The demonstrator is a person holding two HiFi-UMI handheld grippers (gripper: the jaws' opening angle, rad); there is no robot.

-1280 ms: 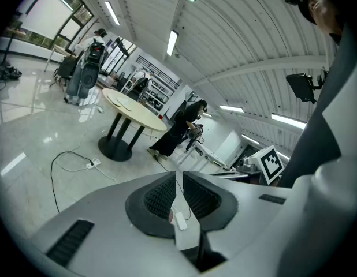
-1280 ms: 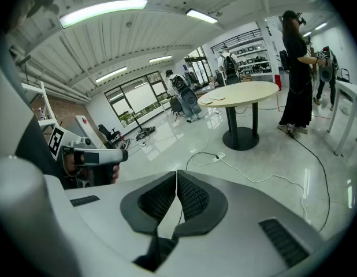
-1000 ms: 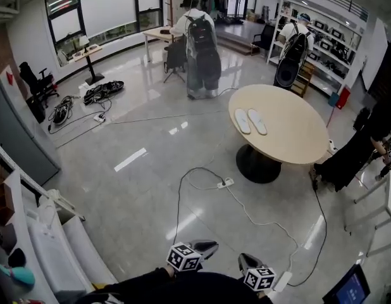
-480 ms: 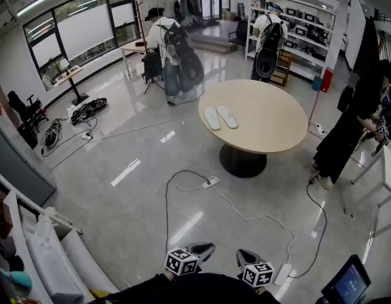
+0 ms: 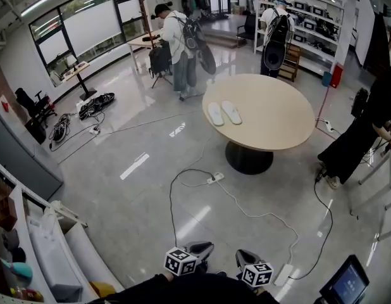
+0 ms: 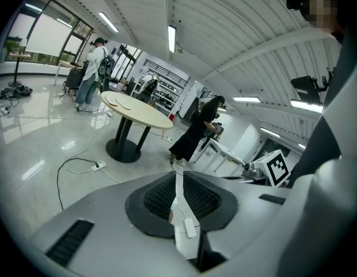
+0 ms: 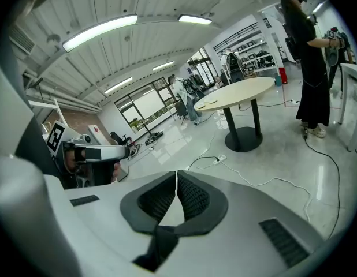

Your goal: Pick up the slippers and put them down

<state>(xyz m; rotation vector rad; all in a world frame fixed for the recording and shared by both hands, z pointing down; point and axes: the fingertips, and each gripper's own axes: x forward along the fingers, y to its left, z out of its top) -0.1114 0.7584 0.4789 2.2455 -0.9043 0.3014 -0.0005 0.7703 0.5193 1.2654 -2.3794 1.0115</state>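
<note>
Jaws first: I am carrying the left gripper (image 5: 200,250) and the right gripper (image 5: 245,258) low in front of me, side by side. Both pairs of jaws are pressing together with nothing between them, and neither gripper is touching anything. I am reading this as the approach, before any pick, since the slippers are lying well apart from me and untouched.

Just beside the right gripper a white power strip (image 5: 284,274) is lying on the grey floor. Its thin white cable (image 5: 255,215) is running off across the tiles towards the counter. A black cable (image 5: 172,198) is looping beside it up to a second power strip (image 5: 214,178). These are sitting on my line, so I am expecting to step over or around them.

Beyond them the round counter (image 5: 281,119) is standing on a dark pedestal (image 5: 249,159). The two white slippers (image 5: 223,113) are lying side by side on its left part, close together, though I cannot tell whether they are touching. For the next move I am judging that I need to come up to that edge, open the jaws and bring them down onto a slipper.

A person in black (image 5: 363,138) is standing just beside the counter's right side, while its near left side is looking free. Farther back a person with a backpack (image 5: 181,43) is standing near a desk, and another person (image 5: 274,33) is facing the shelves (image 5: 306,14).
</note>
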